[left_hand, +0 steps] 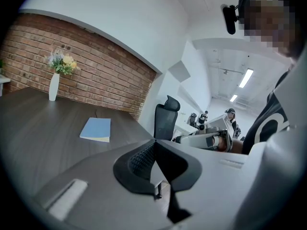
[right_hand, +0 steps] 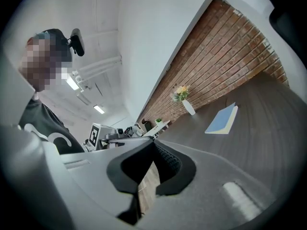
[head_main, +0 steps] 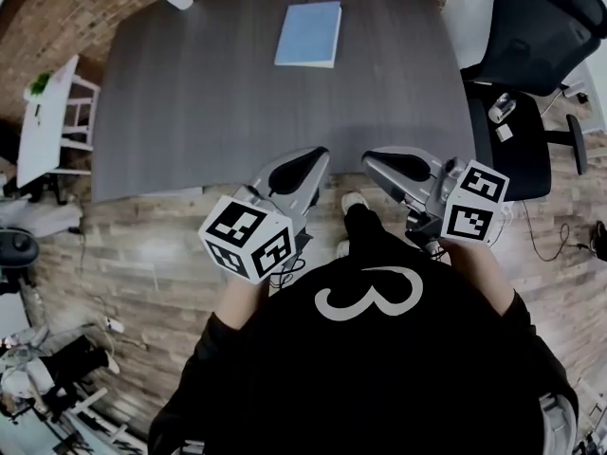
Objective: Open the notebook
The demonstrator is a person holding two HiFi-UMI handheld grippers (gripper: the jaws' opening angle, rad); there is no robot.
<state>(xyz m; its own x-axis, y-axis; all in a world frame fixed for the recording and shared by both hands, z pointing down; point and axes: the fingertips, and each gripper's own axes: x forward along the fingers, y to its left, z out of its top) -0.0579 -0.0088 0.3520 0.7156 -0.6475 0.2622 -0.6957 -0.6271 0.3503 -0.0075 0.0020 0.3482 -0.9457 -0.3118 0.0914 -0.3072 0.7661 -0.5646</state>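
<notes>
A closed blue notebook lies flat on the far half of the dark grey table; it also shows in the left gripper view and the right gripper view. Both grippers hang side by side at the table's near edge, well short of the notebook. My left gripper is shut with nothing in it. My right gripper also has its jaws together at the tips and holds nothing.
A white vase with flowers stands at the table's far edge by the brick wall. A black office chair sits at the table's right side. A white side table stands left, with cables and gear on the wooden floor.
</notes>
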